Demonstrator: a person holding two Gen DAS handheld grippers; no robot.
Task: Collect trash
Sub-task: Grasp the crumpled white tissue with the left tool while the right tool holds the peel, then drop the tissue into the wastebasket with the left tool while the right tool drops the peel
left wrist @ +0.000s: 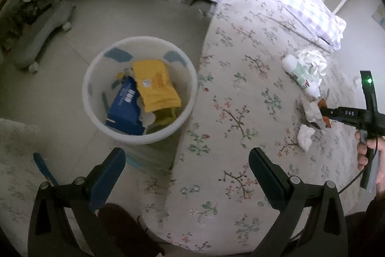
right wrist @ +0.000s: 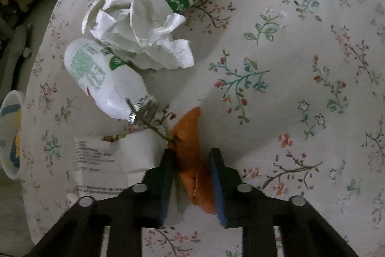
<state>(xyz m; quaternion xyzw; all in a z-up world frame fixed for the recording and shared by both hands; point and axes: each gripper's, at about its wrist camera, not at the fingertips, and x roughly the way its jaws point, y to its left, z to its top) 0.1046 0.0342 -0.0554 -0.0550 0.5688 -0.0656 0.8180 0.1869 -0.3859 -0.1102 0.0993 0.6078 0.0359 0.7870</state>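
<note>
Between the right gripper's (right wrist: pixel 192 172) narrowed fingers sits an orange peel (right wrist: pixel 190 136), only loosely held, so it may slip out; printed paper (right wrist: pixel 108 158) touching its left could snag. The left gripper (left wrist: pixel 187 175) hangs wide above the bin (left wrist: pixel 91 98).

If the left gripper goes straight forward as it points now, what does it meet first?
Probably the bed edge with the floral sheet, which lies straight ahead between the open fingers of the left gripper. The white bin stands a little left of that line. Depth is hard to judge in this fisheye view.
</note>
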